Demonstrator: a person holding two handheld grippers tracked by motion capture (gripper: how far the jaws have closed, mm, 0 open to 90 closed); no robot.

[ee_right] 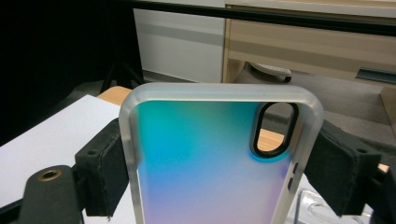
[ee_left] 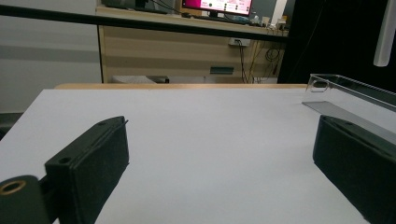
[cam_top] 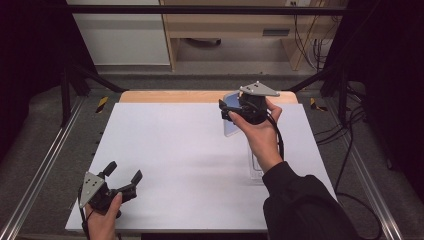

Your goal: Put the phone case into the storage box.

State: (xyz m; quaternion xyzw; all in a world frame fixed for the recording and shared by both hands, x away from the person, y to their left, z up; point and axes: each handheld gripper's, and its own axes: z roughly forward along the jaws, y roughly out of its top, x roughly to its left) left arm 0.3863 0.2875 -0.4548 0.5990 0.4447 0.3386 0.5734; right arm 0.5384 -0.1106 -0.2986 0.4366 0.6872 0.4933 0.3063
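Phone case (ee_right: 205, 163) clamped in the right gripper (cam_top: 235, 114), raised over the table's far-right part, around 1 o'clock.

Both pads press its long side edges, so its long axis stands upright, camera cutout (ee_right: 274, 128) near the top, iridescent back facing the gripper's camera. Just below, a clear plastic tray (cam_top: 256, 167) lies near the white table (cam_top: 180, 165) top's right edge. At 7 o'clock the left gripper (cam_top: 122, 175) rests near the front edge, jaws spread and empty. Between them the surface lies wide open.
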